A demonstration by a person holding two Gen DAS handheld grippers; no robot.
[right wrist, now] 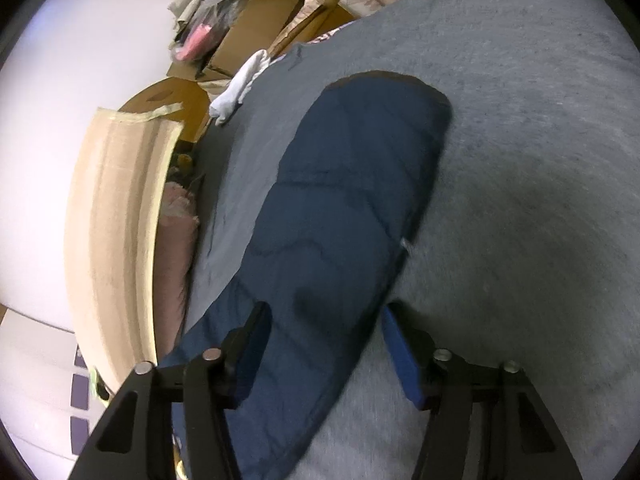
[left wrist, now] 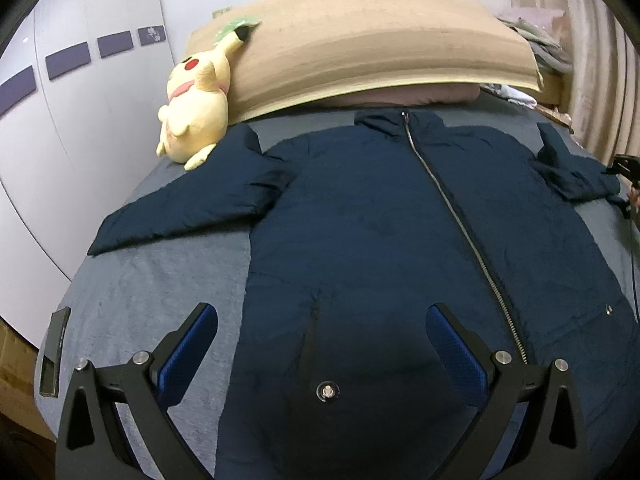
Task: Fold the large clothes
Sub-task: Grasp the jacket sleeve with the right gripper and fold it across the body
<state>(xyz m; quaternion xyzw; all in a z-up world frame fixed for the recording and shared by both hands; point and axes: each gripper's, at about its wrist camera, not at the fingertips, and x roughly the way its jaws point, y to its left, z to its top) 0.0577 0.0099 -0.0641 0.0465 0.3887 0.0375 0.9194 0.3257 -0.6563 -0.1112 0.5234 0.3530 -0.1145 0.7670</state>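
Note:
A navy blue padded jacket lies flat and zipped on the grey bed cover, collar toward the headboard, both sleeves spread out. My left gripper is open above the jacket's lower hem, its blue pads wide apart, holding nothing. In the right wrist view the jacket's right sleeve lies on the cover. My right gripper is open and straddles that sleeve, one finger on each side, not closed on it. The right gripper also shows at the far right edge of the left wrist view.
A yellow plush toy lies at the bed's head by the left sleeve. A beige headboard stands behind. A dark phone-like slab sits at the bed's left edge. Cardboard boxes and a white sock lie beside the bed.

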